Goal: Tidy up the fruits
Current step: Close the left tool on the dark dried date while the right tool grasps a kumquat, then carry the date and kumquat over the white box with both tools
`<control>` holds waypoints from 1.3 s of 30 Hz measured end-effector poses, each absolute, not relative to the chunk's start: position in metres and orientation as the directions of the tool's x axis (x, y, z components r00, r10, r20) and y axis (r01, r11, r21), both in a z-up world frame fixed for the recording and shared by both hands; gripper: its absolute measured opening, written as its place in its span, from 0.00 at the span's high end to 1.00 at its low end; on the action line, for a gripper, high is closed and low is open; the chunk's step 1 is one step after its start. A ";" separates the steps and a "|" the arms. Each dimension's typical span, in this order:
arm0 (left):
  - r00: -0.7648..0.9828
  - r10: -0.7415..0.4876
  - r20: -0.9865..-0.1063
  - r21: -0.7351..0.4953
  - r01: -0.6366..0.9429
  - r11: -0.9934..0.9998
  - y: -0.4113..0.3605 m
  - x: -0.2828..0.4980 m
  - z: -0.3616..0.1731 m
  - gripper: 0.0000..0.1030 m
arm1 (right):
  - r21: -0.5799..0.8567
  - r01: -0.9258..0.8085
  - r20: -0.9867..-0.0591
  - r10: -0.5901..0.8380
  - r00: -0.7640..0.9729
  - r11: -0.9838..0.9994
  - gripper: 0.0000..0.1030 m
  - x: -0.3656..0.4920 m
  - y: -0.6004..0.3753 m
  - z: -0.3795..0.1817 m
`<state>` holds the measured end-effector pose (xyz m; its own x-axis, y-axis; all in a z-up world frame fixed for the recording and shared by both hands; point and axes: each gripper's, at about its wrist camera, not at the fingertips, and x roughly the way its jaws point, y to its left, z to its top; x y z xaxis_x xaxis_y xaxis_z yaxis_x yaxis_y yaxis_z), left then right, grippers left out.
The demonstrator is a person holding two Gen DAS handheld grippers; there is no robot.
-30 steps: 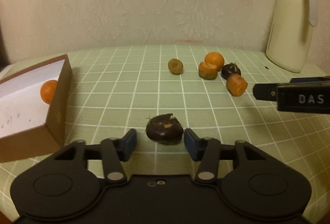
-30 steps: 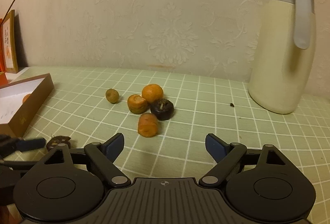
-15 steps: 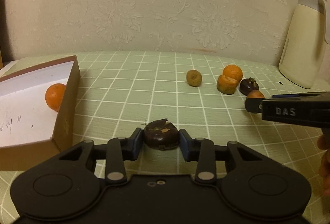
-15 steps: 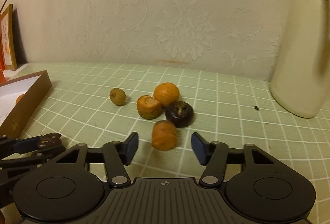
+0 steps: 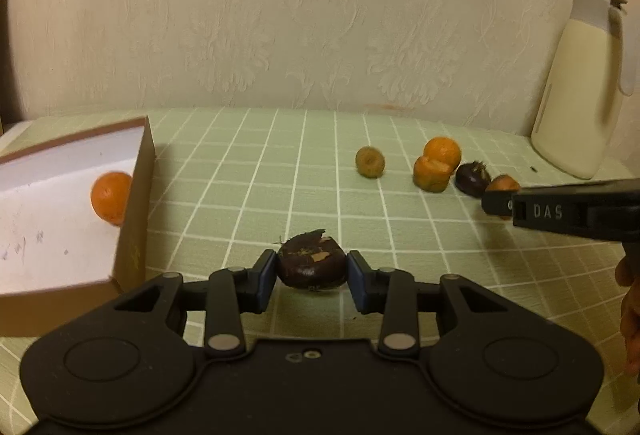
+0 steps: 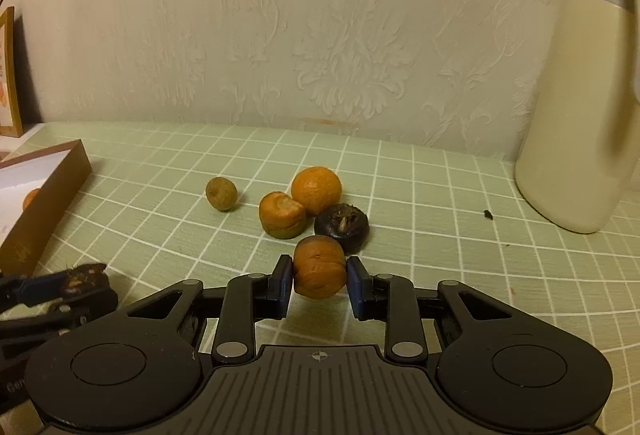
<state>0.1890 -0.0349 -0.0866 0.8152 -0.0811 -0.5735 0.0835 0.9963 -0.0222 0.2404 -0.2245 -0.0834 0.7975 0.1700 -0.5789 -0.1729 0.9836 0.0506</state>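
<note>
Right wrist view: I log a wrinkled orange fruit (image 6: 319,272), right claw (image 6: 319,285) clamped on it; left claw (image 5: 312,277) clamped on a dark brown fruit (image 5: 312,267).

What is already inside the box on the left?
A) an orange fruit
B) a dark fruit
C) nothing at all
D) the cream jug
A: an orange fruit sits in the box against its right wall; the dark fruit is clamped in the left gripper outside it.

Box (image 5: 136,195) lies left, fruits (image 6: 316,191) centre, jug (image 6: 576,115) perhaps rearmost right.
</note>
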 end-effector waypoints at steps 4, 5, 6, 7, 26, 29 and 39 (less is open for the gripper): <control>0.829 -0.080 -0.554 -0.017 0.084 0.996 -0.033 0.181 -0.075 0.72 | 0.046 -0.181 -0.568 0.174 0.805 0.982 0.72 0.229 -0.224 -0.076; 0.832 -0.078 -0.549 -0.016 0.083 0.996 -0.032 0.179 -0.072 0.72 | 0.044 -0.184 -0.564 0.177 0.807 0.982 0.72 0.226 -0.224 -0.073; 0.835 -0.078 -0.545 -0.014 0.083 0.996 -0.031 0.177 -0.069 0.72 | 0.041 -0.187 -0.560 0.178 0.809 0.982 0.72 0.224 -0.223 -0.071; 0.838 -0.078 -0.541 -0.015 0.083 0.996 -0.030 0.175 -0.066 0.72 | 0.040 -0.191 -0.556 0.180 0.811 0.981 0.72 0.221 -0.223 -0.068; 0.903 -0.057 -0.426 -0.009 0.059 0.998 -0.009 0.144 -0.014 0.72 | 0.017 -0.284 -0.436 0.262 0.861 0.959 0.72 0.184 -0.189 -0.004; 0.909 -0.042 -0.414 -0.010 0.042 0.999 0.000 0.142 -0.010 0.72 | 0.015 -0.300 -0.433 0.277 0.858 0.954 0.72 0.183 -0.180 0.000; 0.921 0.020 -0.388 -0.013 -0.027 1.000 0.037 0.130 0.002 0.72 | 0.008 -0.363 -0.415 0.334 0.846 0.932 0.72 0.179 -0.143 0.009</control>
<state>0.1296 0.0373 0.0018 0.9215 0.0196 -0.3879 -0.0269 0.9995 -0.0135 0.1795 -0.1430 0.0094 0.8465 0.3338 -0.4148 -0.3634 0.9316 0.0080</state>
